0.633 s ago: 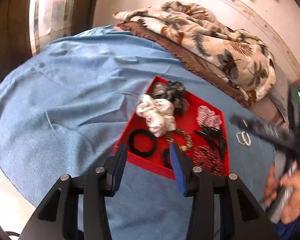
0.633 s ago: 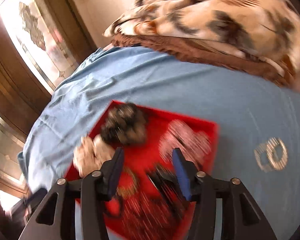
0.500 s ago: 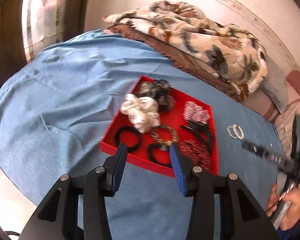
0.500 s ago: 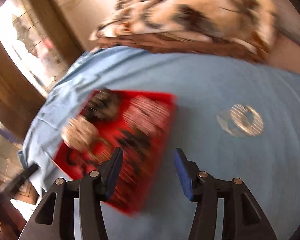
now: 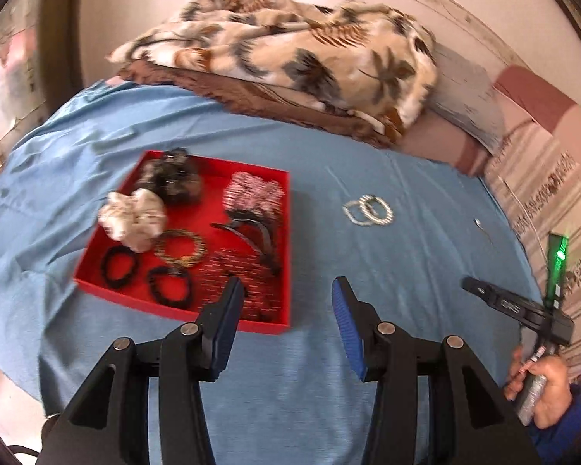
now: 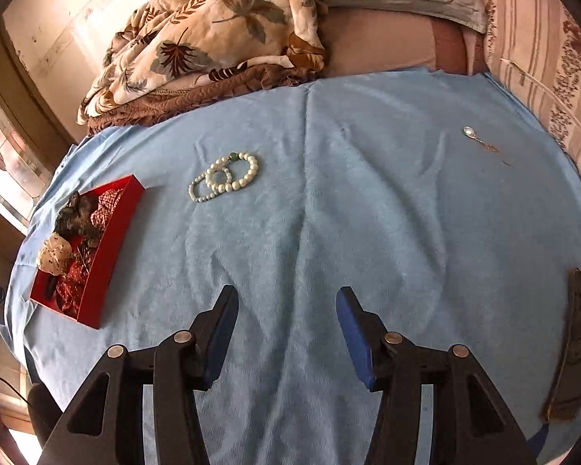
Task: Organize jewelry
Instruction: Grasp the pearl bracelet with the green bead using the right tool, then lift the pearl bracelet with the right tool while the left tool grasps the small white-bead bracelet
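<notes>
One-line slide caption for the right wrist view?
Open right gripper hovers over blue cloth; white pearl bracelets lie beside the filled red tray.

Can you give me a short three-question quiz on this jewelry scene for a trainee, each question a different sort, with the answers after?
1. True or false: the pearl bracelets lie inside the red tray.
2. Multiple choice: what is between the fingers of the right hand-held gripper? A) a pearl bracelet B) a scrunchie C) nothing
3. Fill in: the small silver pendant lies on the ____ cloth.

Key: 1. False, they rest on the cloth beside the tray. 2. C. 3. Blue.
</notes>
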Tool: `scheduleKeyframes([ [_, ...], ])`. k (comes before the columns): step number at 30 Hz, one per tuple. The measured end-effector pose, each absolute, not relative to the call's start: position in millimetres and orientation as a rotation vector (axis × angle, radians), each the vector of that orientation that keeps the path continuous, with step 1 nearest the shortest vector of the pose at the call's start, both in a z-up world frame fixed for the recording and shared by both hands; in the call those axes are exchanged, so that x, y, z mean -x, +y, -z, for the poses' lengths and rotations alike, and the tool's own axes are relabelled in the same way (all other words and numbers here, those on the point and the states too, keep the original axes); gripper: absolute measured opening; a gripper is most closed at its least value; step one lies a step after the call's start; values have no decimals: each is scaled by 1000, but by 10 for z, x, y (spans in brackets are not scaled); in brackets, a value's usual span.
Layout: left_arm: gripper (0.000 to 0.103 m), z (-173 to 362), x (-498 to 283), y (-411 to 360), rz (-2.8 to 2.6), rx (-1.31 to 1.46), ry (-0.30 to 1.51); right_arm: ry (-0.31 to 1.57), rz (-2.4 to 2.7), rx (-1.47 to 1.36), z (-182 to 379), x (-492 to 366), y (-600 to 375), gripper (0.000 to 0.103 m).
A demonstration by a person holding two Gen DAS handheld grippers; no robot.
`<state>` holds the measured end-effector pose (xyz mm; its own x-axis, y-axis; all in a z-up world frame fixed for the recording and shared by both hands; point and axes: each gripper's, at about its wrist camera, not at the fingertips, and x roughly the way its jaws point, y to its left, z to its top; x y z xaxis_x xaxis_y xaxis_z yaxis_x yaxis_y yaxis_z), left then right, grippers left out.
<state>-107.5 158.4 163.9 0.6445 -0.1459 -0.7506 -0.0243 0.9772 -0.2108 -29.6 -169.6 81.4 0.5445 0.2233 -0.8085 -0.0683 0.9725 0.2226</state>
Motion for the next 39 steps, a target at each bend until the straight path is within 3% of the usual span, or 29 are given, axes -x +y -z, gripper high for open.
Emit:
scheduleKeyframes([
  [4, 46, -1561, 1008, 1383, 92, 190, 896, 959, -212, -161, -729, -8, -1536, 56],
  [9, 46, -1400, 881, 1265, 110, 173, 927, 974, -215, -156, -579, -586, -1338, 45],
  [16, 46, -1206, 616, 1206, 136, 153, 948, 1014, -195, -147, -302, -1293, -1109, 37],
  [19, 46, -1130, 507, 1183, 141, 148, 962, 1030, -163, -85, -182, -1450, -990, 27],
  [21, 46, -1097, 457, 1169, 140, 145, 968, 1021, -112, -35, -193, -1481, -961, 12],
  [31, 46, -1071, 44, 913, 160, 128, 979, 1096, -12, -79, -207, -925, -1775, 12],
  [39, 45, -809, -844, 571, 148, 145, 1041, 1003, -56, -233, -165, -524, -2137, 13],
])
